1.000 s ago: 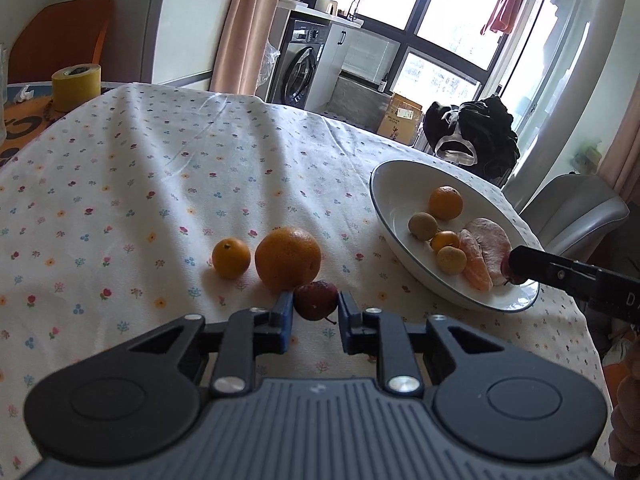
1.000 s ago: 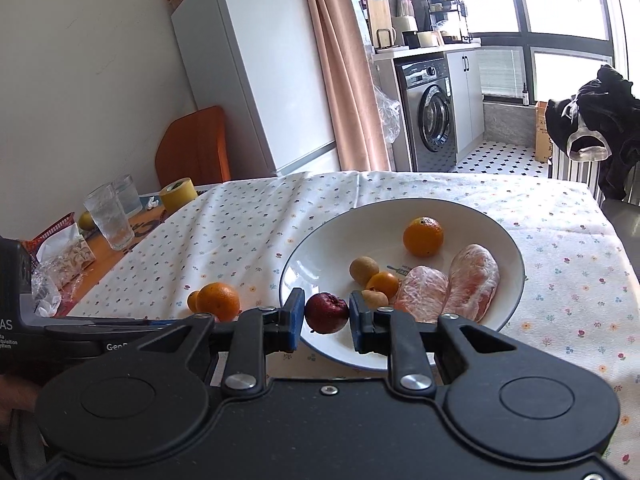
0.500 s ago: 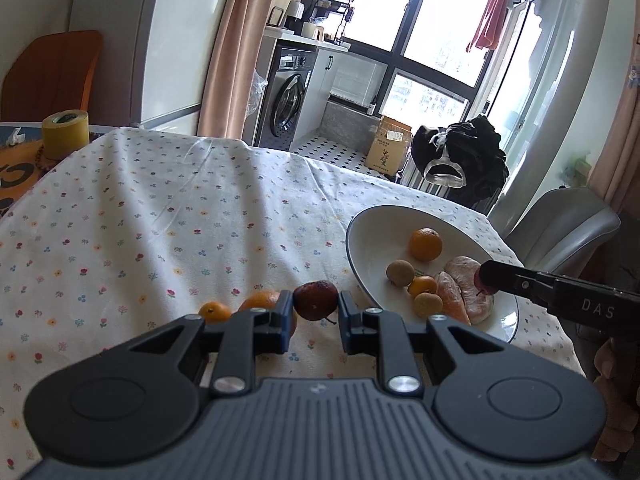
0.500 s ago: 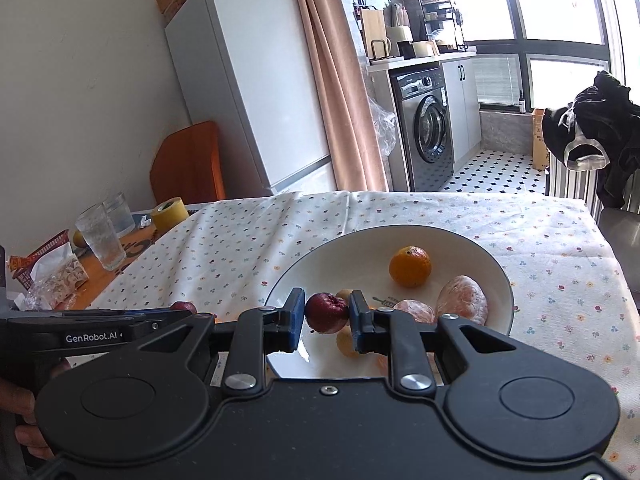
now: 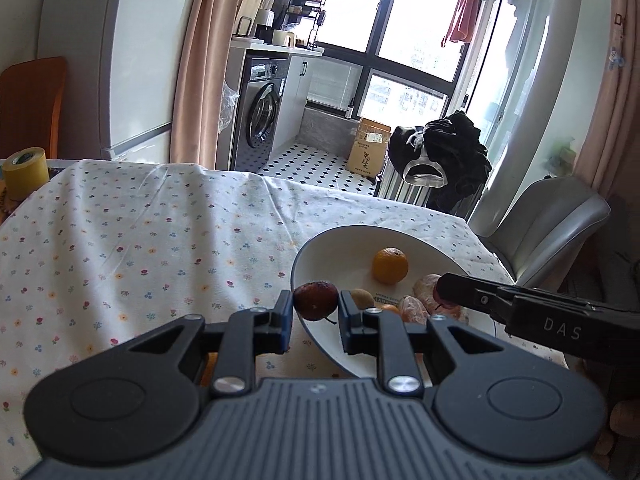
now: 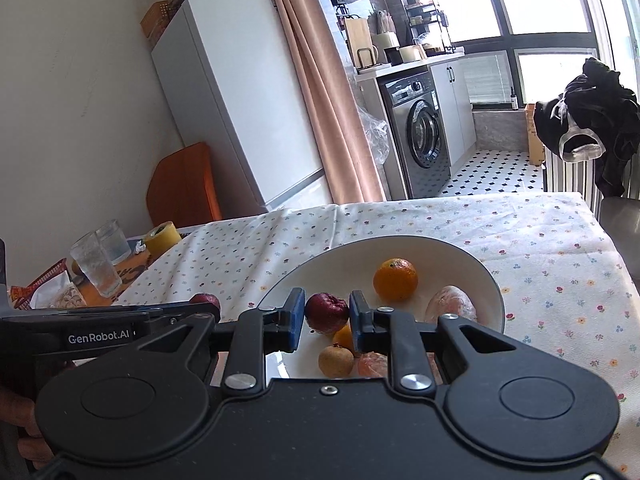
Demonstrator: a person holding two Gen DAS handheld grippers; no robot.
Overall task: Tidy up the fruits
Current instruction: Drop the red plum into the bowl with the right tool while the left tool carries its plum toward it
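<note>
Dark red fruit in both sets of jaws right now. The left gripper (image 5: 315, 311) has its jaws closed down on one dark red fruit (image 5: 316, 300), held up off the tabletop (image 5: 140, 240), right over the near-left rim of the white bowl (image 5: 320, 248). The right gripper (image 6: 327, 320) is doing the same thing with a second red fruit (image 6: 326, 313), jaws narrowed onto it from both sides, hanging above the inside of the bowl.

Just past the right jaws, down in the bowl: a small orange (image 6: 395, 279) further out, a peeled citrus piece (image 6: 452, 305) off to the right, a brownish round fruit (image 6: 336, 360) and another little orange one (image 6: 345, 338) right below the jaws.

From the left wrist camera the right gripper comes in from the right side over the bowl. Behind the left jaws there's a bit of orange on the floral cloth, mostly hidden, can't tell what exactly.
</note>
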